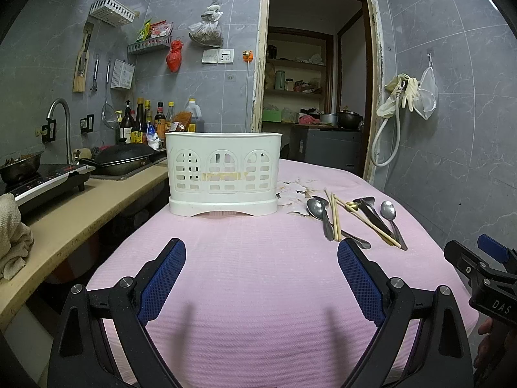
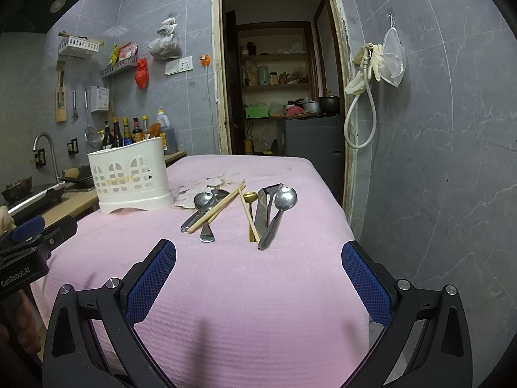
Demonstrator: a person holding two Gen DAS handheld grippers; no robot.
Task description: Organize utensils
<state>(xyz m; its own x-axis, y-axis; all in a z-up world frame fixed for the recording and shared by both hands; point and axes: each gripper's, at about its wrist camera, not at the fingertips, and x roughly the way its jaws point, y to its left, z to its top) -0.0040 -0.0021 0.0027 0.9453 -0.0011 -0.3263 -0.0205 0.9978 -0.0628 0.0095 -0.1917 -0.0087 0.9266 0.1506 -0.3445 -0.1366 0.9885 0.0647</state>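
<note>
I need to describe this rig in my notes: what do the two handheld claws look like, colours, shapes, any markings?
Both match: the left claw and right claw have black angular linkage arms with silver round pivot bolts and triangular cutouts. Each finger pad is blue with a mesh texture. White lettering reads "DAS" on the right body, "GenRobot.AI" on the left. No cables visible.

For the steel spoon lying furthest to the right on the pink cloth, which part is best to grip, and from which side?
Probably its handle end, from above with the right hand-held gripper. That spoon lies flat, handle pointing toward the camera and free on its right; tongs crowd its left.
</note>
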